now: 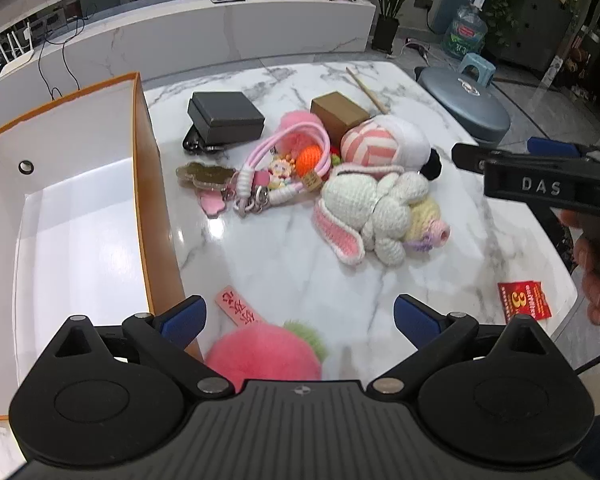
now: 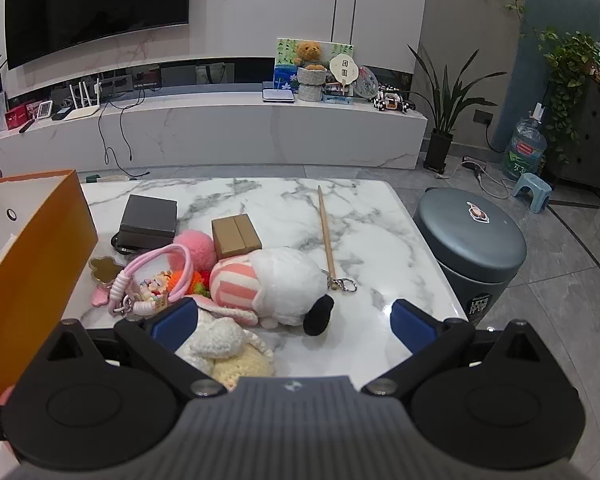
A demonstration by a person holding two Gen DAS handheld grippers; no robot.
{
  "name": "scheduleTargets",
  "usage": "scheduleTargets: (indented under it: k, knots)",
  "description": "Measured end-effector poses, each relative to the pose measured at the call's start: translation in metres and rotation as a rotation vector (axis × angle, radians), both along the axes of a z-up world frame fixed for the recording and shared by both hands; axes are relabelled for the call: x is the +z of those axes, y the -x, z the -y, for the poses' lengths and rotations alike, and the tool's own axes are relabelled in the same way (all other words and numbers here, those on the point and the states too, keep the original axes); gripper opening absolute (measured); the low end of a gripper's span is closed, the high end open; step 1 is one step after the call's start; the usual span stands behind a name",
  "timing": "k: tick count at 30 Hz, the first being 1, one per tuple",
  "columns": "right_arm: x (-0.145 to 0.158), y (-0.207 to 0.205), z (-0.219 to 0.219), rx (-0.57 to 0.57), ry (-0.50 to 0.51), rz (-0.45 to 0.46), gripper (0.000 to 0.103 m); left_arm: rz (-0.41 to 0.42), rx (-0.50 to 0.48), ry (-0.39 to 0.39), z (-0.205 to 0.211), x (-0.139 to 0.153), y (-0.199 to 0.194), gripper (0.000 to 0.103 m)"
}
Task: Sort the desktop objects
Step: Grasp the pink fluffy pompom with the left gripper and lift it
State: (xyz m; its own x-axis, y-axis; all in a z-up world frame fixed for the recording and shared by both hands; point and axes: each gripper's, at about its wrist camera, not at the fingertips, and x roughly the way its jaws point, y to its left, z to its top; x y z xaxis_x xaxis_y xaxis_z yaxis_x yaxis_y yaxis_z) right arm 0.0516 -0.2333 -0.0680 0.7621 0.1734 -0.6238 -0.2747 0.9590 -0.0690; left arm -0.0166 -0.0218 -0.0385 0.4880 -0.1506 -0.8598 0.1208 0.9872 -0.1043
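Left wrist view: looks forward and steeply down past open fingers (image 1: 180,318) onto the marble surface (image 1: 284,256), close above it, orange box (image 1: 140,184) left of the fingers, pink pompom (image 1: 260,354) just beneath them. Right wrist view: sits lower and flatter at the surface's near edge, faces across it toward the TV wall (image 2: 268,4). Shared by both: the orange box, black box (image 1: 226,114), brown box (image 2: 236,235), striped plush (image 2: 268,280), crochet bunny (image 1: 376,210), blue stool (image 2: 470,236).
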Motion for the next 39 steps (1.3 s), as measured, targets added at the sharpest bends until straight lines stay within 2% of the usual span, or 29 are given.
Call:
scheduleTargets:
  k: [6, 11, 17, 19, 20, 21, 23, 25, 31, 35, 39]
  knots:
    - [-0.001, 0.0, 0.002, 0.003, 0.002, -0.002, 0.102, 0.003, -0.033, -0.08, 0.003, -0.001, 0.007, 0.103]
    - [0.0, 0.0, 0.003, 0.006, 0.0, -0.002, 0.102, -0.001, -0.126, -0.172, 0.018, -0.007, 0.022, 0.103]
    - [0.002, 0.002, 0.003, 0.018, -0.006, 0.001, 0.102, 0.108, -0.187, -0.296, 0.029, -0.021, 0.046, 0.103]
    - [0.002, 0.003, 0.003, 0.023, -0.009, 0.002, 0.102, 0.105, -0.153, -0.37, 0.026, -0.025, 0.044, 0.103]
    - [0.003, 0.003, 0.003, 0.023, -0.01, 0.003, 0.102, 0.093, -0.106, -0.382, 0.019, -0.027, 0.04, 0.103]
    - [0.003, 0.004, 0.003, 0.024, -0.01, 0.003, 0.102, 0.076, -0.072, -0.361, 0.012, -0.027, 0.036, 0.103]
    - [0.003, 0.004, 0.004, 0.023, -0.012, 0.003, 0.102, 0.012, -0.02, -0.222, -0.009, -0.028, 0.026, 0.103]
    - [0.004, 0.003, 0.005, 0.022, -0.016, 0.003, 0.102, -0.013, -0.026, -0.15, -0.015, -0.027, 0.024, 0.103]
    - [0.003, 0.002, 0.004, 0.019, -0.019, -0.004, 0.102, -0.052, -0.093, -0.14, 0.006, -0.039, 0.023, 0.103]
    - [0.003, 0.0, 0.003, 0.026, -0.024, -0.016, 0.102, -0.088, -0.058, -0.15, 0.009, -0.055, 0.02, 0.103]
    - [0.004, -0.006, 0.006, 0.009, -0.046, -0.021, 0.102, -0.137, -0.014, -0.081, 0.0, -0.065, 0.01, 0.103]
